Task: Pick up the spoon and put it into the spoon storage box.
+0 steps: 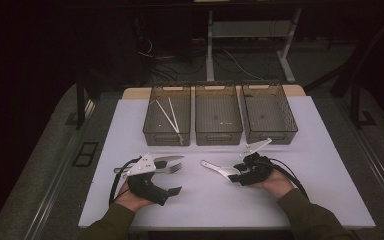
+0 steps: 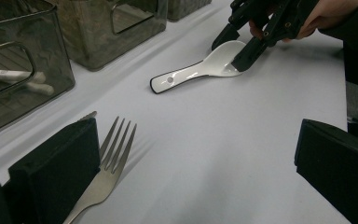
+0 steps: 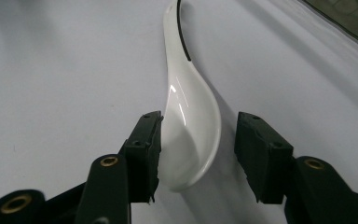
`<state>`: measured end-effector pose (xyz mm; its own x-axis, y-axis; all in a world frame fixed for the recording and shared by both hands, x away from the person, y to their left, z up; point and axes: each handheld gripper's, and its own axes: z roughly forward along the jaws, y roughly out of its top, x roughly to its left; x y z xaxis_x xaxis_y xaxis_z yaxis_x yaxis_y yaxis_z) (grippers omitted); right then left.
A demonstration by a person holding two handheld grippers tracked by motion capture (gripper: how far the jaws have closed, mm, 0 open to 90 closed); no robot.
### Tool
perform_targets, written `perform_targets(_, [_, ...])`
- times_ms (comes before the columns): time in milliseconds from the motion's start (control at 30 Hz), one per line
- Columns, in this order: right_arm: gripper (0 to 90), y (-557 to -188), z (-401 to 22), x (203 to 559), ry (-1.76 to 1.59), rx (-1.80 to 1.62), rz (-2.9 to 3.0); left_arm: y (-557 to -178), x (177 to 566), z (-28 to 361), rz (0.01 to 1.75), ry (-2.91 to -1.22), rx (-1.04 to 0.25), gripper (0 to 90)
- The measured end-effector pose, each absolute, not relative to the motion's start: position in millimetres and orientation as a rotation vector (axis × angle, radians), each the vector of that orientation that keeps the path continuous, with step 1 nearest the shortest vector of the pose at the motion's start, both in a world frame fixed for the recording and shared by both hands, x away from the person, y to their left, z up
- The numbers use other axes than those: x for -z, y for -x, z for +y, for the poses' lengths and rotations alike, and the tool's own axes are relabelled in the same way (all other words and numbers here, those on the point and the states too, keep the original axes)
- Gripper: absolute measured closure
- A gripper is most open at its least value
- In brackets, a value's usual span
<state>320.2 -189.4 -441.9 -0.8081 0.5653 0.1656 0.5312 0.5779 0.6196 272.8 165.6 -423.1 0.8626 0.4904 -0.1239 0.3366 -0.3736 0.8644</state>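
Observation:
A white ceramic spoon (image 1: 214,168) lies on the white table, handle pointing left. My right gripper (image 1: 237,176) straddles its bowl (image 3: 191,121). The jaws are open: the left pad (image 3: 144,154) sits against the bowl's edge and the right pad (image 3: 258,154) stands a little off it. In the left gripper view the same right gripper (image 2: 230,51) is at the spoon (image 2: 191,72). My left gripper (image 1: 167,179) rests on the table with its jaws wide open and nothing between them. A metal fork (image 2: 107,168) lies just beside its left jaw, tines pointing away.
Three dark see-through bins stand in a row at the back: left (image 1: 152,131), middle (image 1: 218,136), right (image 1: 272,135). The left bin holds white chopsticks (image 1: 169,116). Another metal utensil (image 1: 167,159) lies behind the fork (image 1: 172,169). A white mat (image 1: 310,145) covers the table.

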Motion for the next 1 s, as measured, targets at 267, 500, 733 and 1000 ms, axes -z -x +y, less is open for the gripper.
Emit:
perform_targets(267, [58.4, -314, -184, 442, -0.876, -1.018, 2.759, -272, 423, 165, 0.605, -1.998, -0.189, 0.0])
perform_targets(500, [61.3, -310, -180, 441, -0.831, -0.965, 2.737, -272, 423, 165, 0.603, -1.999, -0.190, 0.0])
perform_targets(733, [68.8, -310, -181, 440, -0.849, -0.994, 2.738, -272, 423, 165, 0.600, -2.001, -0.190, 0.0])
perform_targets(1000, [80.8, -312, -185, 438, -0.886, -1.053, 2.730, -272, 422, 164, 0.599, -2.001, -0.188, 0.0])
